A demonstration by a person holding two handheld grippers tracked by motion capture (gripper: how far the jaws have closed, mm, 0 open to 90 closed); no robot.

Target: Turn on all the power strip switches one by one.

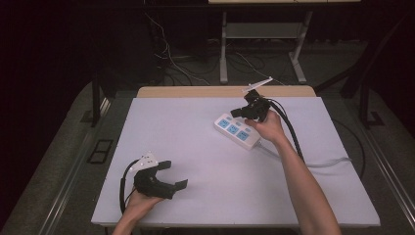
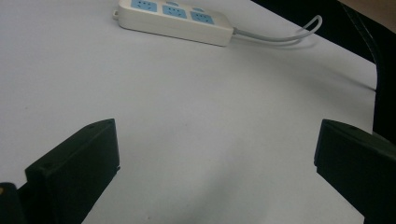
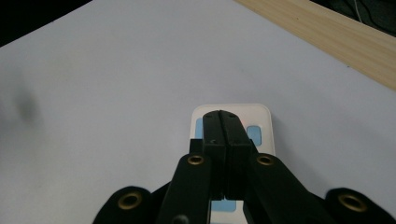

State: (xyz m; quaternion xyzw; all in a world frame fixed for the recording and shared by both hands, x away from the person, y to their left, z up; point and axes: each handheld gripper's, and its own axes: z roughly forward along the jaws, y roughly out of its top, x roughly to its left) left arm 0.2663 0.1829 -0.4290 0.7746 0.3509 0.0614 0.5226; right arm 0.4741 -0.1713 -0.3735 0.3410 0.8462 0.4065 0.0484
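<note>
Glossy white plastic power strip (image 1: 238, 130) w/ matt white tabletop (image 1: 195, 147), wood edge.

White pwr strip (image 1: 237, 130) — blue sockets, flat on table (image 1: 195, 161)

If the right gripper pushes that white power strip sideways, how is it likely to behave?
The power strip looks like a rigid plastic bar lying flat on the table, so it would probably slide rather than tip or roll. Its smooth casing may slip easily on the plain surface. The grey cable trailing from one end looks flexible and would likely drag, making the strip pivot.
</note>
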